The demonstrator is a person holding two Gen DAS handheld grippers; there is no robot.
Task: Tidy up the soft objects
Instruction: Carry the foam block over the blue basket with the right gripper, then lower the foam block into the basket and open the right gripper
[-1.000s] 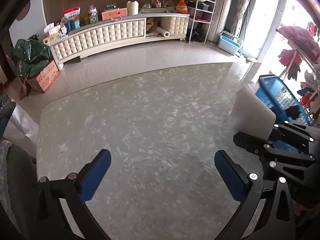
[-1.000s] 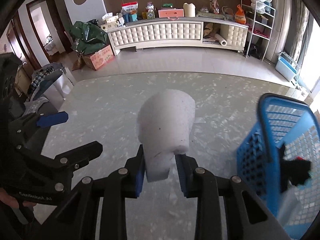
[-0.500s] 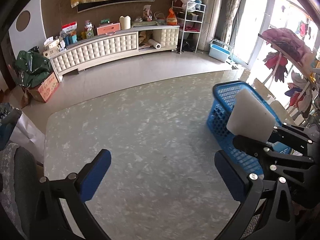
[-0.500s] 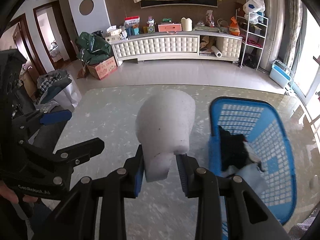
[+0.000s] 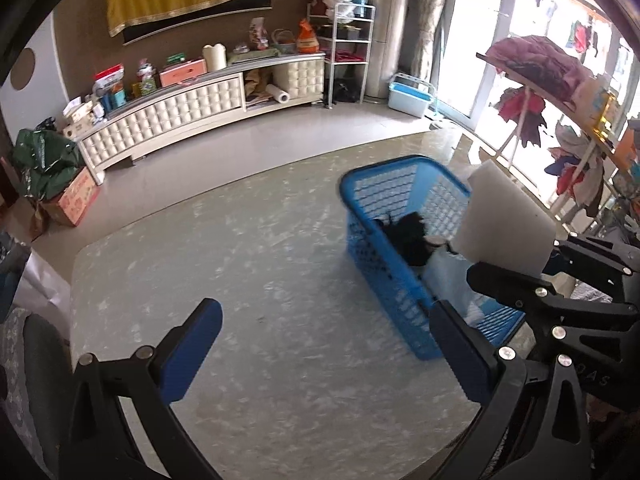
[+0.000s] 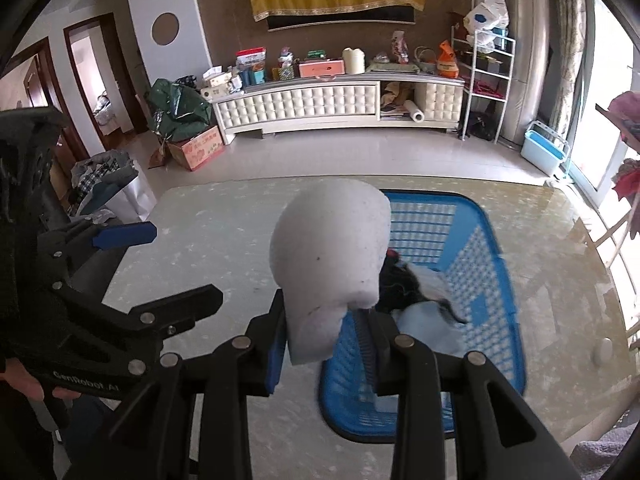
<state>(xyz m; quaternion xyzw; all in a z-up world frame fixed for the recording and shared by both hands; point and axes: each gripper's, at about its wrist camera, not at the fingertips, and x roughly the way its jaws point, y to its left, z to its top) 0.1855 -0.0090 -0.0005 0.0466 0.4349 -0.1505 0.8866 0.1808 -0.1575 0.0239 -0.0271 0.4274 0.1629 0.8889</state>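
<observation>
We are viewing the right claw gripping the lower end of a white foam block: its jaws are nearly closed, the left pad pressing the block, a sliver of gap showing at the right pad. The block is standing up out of the claw, hanging above the near left rim of the blue basket. The basket is sitting near the right edge of the marbled table, holding dark and pale cloths. The left claw is gaping wide over bare tabletop, holding nothing.
</observation>
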